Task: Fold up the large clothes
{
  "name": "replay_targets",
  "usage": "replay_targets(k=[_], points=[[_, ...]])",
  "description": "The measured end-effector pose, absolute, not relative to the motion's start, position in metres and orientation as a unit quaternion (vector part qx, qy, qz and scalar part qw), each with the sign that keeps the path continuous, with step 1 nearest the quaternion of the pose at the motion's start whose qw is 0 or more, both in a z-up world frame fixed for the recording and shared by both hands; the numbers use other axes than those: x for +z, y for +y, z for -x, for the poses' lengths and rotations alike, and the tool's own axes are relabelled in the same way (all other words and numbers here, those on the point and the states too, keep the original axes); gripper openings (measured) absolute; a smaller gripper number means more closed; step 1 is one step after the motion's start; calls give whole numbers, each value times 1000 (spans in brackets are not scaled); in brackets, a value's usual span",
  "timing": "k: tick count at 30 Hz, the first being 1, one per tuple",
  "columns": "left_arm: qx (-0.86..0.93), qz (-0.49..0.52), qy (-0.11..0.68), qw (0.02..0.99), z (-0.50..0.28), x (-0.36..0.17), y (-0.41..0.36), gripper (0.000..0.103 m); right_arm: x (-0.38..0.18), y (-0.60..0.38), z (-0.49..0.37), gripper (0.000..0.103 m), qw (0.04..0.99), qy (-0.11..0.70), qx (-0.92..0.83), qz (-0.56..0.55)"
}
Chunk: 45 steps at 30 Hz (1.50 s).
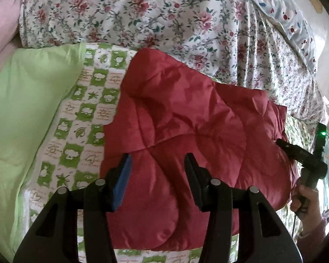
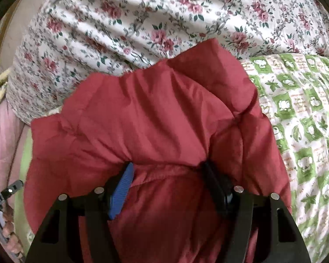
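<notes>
Green pillow (image 1: 26,100): lay at the far left of the bed.
Checked sheet (image 1: 85,114): green and white, under the jacket.
Left gripper (image 1: 158,160): jaws spread, hung above the jacket, nothing between them.
Red puffer jacket (image 1: 186,118): lay bunched on the sheet, against the floral quilt (image 1: 164,17).
Right gripper (image 2: 167,168): pinched a thick fold of jacket.

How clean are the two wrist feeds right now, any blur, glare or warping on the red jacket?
Left wrist view: sharp, soft even daylight, no glare on the red puffer jacket; fisheye bends the edges and darkens the corners. Right wrist view: the jacket is fairly sharp, the floral quilt slightly smeared, with the same corner vignetting.
</notes>
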<state>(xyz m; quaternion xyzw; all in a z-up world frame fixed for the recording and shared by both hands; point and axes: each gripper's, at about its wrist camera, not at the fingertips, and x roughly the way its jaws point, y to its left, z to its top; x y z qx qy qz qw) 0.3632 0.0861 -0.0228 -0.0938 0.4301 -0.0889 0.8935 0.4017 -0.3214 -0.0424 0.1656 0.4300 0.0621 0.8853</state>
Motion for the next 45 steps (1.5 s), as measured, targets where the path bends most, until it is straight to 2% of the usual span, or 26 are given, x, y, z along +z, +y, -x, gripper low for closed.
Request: replay_targets(k=[4, 9, 13, 17, 21, 29, 32, 34, 36, 37, 40, 41, 42, 43, 45], points=[[-90, 101, 442, 887, -363, -27, 94, 49, -30, -330, -385, 68, 885, 428, 71, -168], [-92, 105, 439, 888, -358, -30, 101, 58, -19, -342, -363, 68, 886, 430, 75, -159], [-103, 111, 439, 885, -358, -32, 108, 60, -12, -358, -344, 77, 888, 425, 74, -161], [-110, 128, 440, 882, -360, -37, 121, 69, -13, -377, -335, 91, 888, 425, 60, -166], [-129, 175, 451, 866, -366, -51, 135, 74, -24, -398, -335, 91, 878, 435, 50, -191], [-196, 299, 486, 798, -385, -99, 158, 75, -70, -423, -344, 91, 832, 467, 78, -288], [-213, 328, 494, 776, -393, -112, 158, 83, -92, -429, -351, 92, 805, 483, 91, -333], [-225, 337, 499, 766, -398, -119, 154, 85, -102, -429, -356, 92, 791, 486, 109, -355], [-237, 354, 510, 747, -405, -127, 149, 96, -109, -425, -361, 94, 781, 487, 130, -370], [-245, 367, 518, 733, -409, -134, 144, 97, -112, -423, -363, 95, 776, 487, 137, -377], [-254, 366, 517, 731, -413, -137, 135, 97, -116, -415, -366, 94, 772, 485, 154, -381], [-255, 356, 511, 739, -412, -133, 132, 96, -117, -412, -366, 90, 772, 484, 159, -380], [-255, 346, 508, 746, -411, -129, 130, 90, -116, -409, -366, 86, 773, 484, 162, -377], [-255, 337, 505, 753, -409, -125, 128, 85, -114, -406, -365, 77, 776, 483, 159, -373], [-256, 325, 497, 763, -405, -116, 125, 66, -111, -405, -362, 67, 778, 480, 159, -372]])
